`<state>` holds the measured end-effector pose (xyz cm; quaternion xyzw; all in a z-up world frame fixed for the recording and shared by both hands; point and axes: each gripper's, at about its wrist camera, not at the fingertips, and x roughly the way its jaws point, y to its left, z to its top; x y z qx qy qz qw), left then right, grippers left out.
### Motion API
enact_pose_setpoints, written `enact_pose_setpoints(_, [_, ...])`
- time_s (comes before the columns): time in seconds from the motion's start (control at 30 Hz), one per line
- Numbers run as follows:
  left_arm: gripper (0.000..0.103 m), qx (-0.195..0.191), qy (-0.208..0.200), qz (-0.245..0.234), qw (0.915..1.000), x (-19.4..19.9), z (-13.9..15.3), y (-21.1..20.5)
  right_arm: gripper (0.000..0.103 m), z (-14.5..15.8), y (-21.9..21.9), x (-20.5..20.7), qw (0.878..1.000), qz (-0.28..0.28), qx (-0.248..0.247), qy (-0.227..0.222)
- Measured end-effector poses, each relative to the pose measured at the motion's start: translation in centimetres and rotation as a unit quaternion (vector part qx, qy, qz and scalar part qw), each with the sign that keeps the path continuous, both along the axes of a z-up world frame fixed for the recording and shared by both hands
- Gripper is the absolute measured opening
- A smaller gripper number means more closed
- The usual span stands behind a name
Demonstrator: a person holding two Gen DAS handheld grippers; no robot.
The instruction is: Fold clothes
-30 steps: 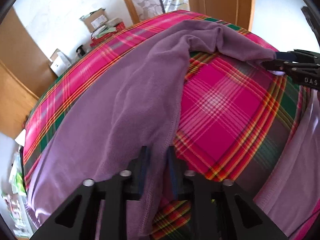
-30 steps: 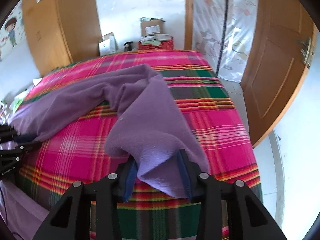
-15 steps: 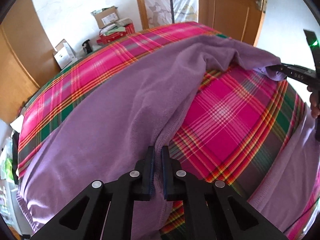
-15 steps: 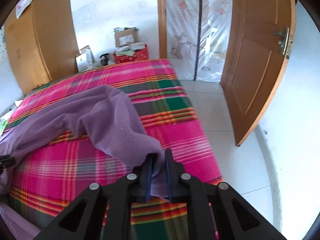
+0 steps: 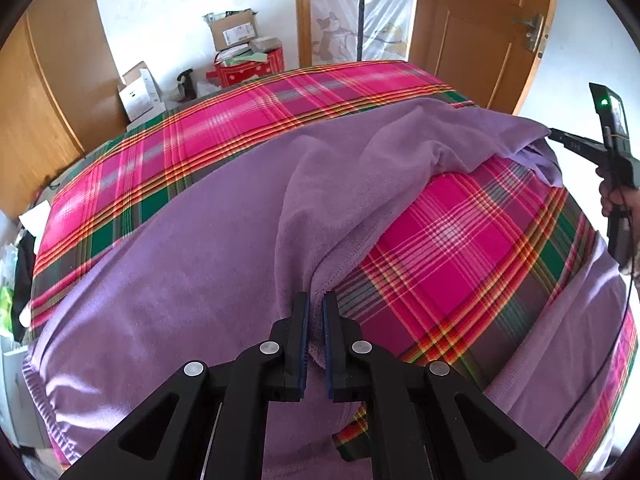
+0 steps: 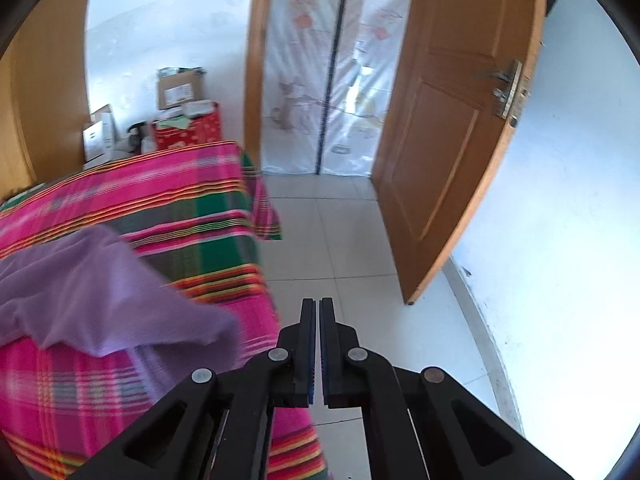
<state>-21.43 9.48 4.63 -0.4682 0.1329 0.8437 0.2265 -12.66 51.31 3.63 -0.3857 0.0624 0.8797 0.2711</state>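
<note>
- The garment (image 5: 208,240) lies across the bed (image 5: 460,240), spread over its near left part and stretching to the far right edge.
- The left gripper (image 5: 314,320) sits at the near edge of the bed, its jaws closed on a fold of the garment.
- The right gripper (image 6: 315,332) hangs past the bed's right edge, over the floor (image 6: 332,232), with the garment to its left.
- Boxes (image 5: 236,32) stand behind the bed, against the wall.
- The door (image 6: 452,128) stands right of the bed.
</note>
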Motion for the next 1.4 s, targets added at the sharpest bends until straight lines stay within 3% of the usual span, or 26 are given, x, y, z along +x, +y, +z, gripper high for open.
enact_pose_setpoints(0.1, [0.006, 0.008, -0.006, 0.006, 0.9999, -0.2, -0.1, -0.2, 0.002, -0.4, 1.5, 0.5, 0.995, 0.022, -0.088, 0.033])
enact_pose_setpoints(0.2, [0.006, 0.007, -0.007, 0.012, 0.9999, -0.2, -0.3, -0.2, 0.005, -1.1, 1.1, 0.6, 0.991, 0.059, -0.116, 0.038])
enact_pose_setpoints(0.33, [0.006, 0.008, -0.013, 0.017, 0.9997, -0.4, -0.6, -0.3, 0.025, -1.2, 0.6, 1.4, 0.980, 0.094, -0.164, 0.061])
enact_pose_setpoints(0.43, [0.006, 0.007, -0.017, 0.019, 0.9996, -0.5, -0.7, -0.3, 0.035, -0.9, 0.3, 1.9, 0.972, 0.112, -0.190, 0.079])
enact_pose_setpoints(0.57, [0.006, 0.009, -0.025, 0.021, 0.9994, -0.6, -1.0, -0.3, 0.042, -1.2, -0.4, 1.9, 0.970, 0.133, -0.194, 0.068])
enact_pose_setpoints(0.67, [0.006, 0.009, -0.028, 0.021, 0.9993, -0.6, -1.2, -0.3, 0.043, -1.6, -1.3, 1.9, 0.964, 0.153, -0.209, 0.064])
enact_pose_setpoints(0.77, [0.006, 0.010, -0.028, 0.021, 0.9993, -0.5, -1.3, -0.2, 0.043, -1.9, -3.0, 2.4, 0.949, 0.195, -0.238, 0.072])
enact_pose_setpoints(0.9, [0.006, 0.008, -0.031, 0.022, 0.9992, -0.6, -1.4, -0.2, 0.043, -2.3, -6.6, 2.4, 0.940, 0.257, -0.220, 0.040])
enact_pose_setpoints(1.07, [0.006, 0.008, -0.037, 0.024, 0.9990, -0.7, -1.7, -0.2, 0.043, -2.3, -9.9, 2.1, 0.947, 0.284, -0.150, 0.003])
enact_pose_setpoints(1.2, [0.006, 0.008, -0.038, 0.023, 0.9990, -0.7, -1.8, -0.3, 0.043, -2.3, -9.5, 2.2, 0.949, 0.270, -0.164, 0.005])
enact_pose_setpoints(1.27, [0.006, 0.008, -0.039, 0.022, 0.9990, -0.7, -1.8, -0.3, 0.037, -2.3, -9.3, 2.3, 0.949, 0.265, -0.170, 0.008])
enact_pose_setpoints(1.3, [0.006, 0.008, -0.039, 0.022, 0.9990, -0.7, -1.8, -0.3, 0.024, -2.2, -9.0, 2.5, 0.951, 0.260, -0.170, 0.011])
enact_pose_setpoints(1.4, [0.006, 0.009, -0.040, 0.020, 0.9990, -0.7, -1.8, -0.3, 0.011, -1.6, -8.0, 2.9, 0.957, 0.240, -0.163, 0.024])
